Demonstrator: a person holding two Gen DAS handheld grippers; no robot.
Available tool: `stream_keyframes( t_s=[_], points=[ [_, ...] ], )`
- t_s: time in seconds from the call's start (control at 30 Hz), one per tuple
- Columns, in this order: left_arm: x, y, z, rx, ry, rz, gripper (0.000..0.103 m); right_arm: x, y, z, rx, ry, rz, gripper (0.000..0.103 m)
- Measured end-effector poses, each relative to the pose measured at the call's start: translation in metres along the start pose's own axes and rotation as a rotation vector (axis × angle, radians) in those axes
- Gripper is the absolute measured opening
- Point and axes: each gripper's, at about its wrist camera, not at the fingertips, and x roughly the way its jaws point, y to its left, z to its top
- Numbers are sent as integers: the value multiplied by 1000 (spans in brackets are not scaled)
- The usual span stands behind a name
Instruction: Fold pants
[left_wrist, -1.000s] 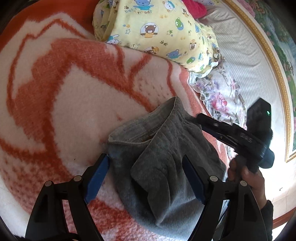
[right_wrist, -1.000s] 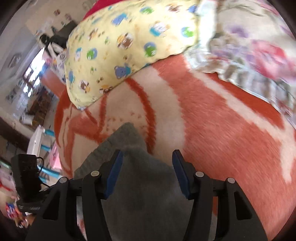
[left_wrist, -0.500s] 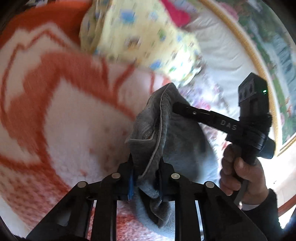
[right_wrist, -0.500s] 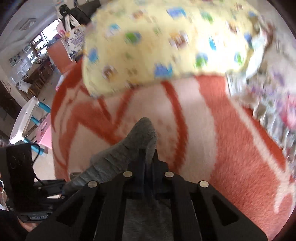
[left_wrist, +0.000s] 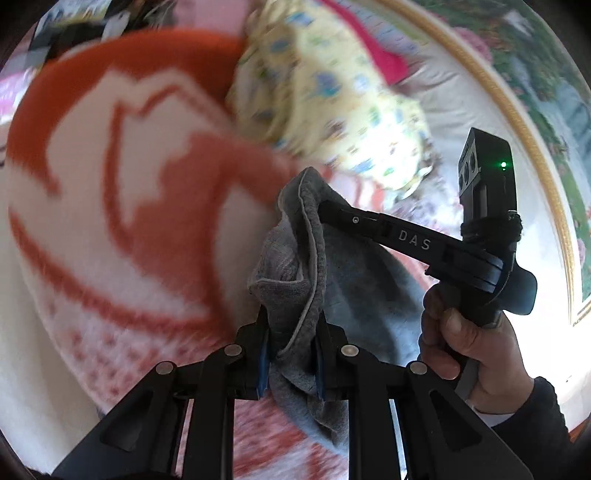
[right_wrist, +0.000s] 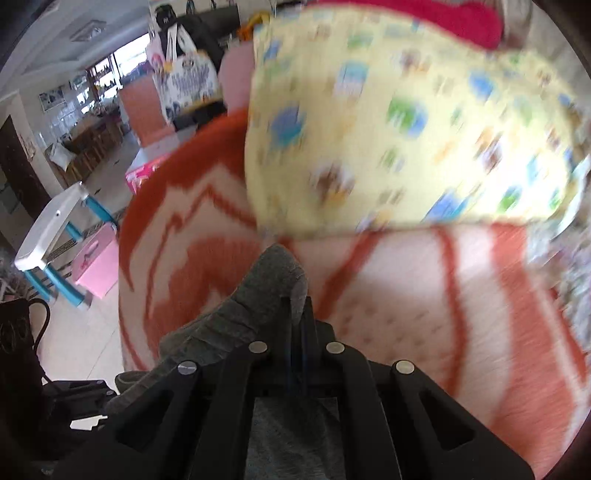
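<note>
The grey pants hang bunched above an orange and white blanket. My left gripper is shut on the pants' waistband at its near corner. My right gripper is shut on the far corner of the pants. In the left wrist view the right gripper reaches in from the right, held by a hand. The fabric between the two grippers sags and folds over itself.
A yellow cartoon-print pillow lies at the head of the blanket, a red cloth behind it. A floral sheet and gold-framed headboard are to the right. A small white table and pink box stand on the floor.
Both grippers closed on the pants' waistband corners and lifted the pants off the blanket. The views have swung toward the pillow.
</note>
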Motion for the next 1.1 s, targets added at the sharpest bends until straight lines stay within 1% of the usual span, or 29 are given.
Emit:
stream_keyframes(
  t_s=[0.03,0.07,0.1,0.13,0.2,0.23,0.27,0.3,0.33,0.37,0.43,0.47,0.5,0.53,0.57,0.67,0.87,1.03,1.1],
  points=[
    [-1,4,-1,-7,11,4,22,2,-3,-4,21,9,9,6],
    [-5,8,-2,-9,12,3,26,-3,-6,-7,39,-3,27,6],
    [-10,10,-2,-4,7,5,27,-11,-7,-9,48,-20,36,9],
    [-15,10,-2,4,-3,20,29,-21,-9,-10,55,-30,27,11],
    [-28,6,0,20,-30,43,31,-49,-18,-15,79,-51,15,18],
    [-34,2,3,26,-46,41,36,-63,-23,-20,96,-69,21,20],
    [-41,-4,5,31,-63,36,42,-80,-32,-26,121,-89,14,27],
    [-47,-9,6,40,-79,24,43,-95,-41,-32,147,-106,1,36],
    [-50,-15,8,51,-85,14,43,-108,-50,-41,173,-118,-9,39],
    [-50,-25,9,69,-85,3,43,-126,-63,-52,210,-132,-24,39],
    [-50,-48,7,118,-71,-28,43,-150,-78,-72,264,-155,-53,39],
    [-50,-58,5,139,-64,-42,44,-166,-89,-87,297,-167,-74,39],
    [-46,-72,1,171,-48,-57,46,-177,-97,-98,319,-172,-90,39],
    [-43,-82,-2,187,-34,-64,54,-190,-105,-114,350,-177,-117,39],
    [-38,-93,-6,202,-18,-79,56,-201,-110,-128,372,-181,-136,39],
    [-20,-125,-18,246,35,-128,56,-229,-119,-172,422,-194,-186,39],
    [8,-185,-64,379,165,-200,56,-282,-129,-264,545,-212,-288,39],
    [24,-231,-109,502,280,-256,56,-316,-129,-322,642,-244,-343,40],
    [29,-249,-127,560,316,-274,56,-332,-127,-348,684,-262,-369,42]
  ],
)
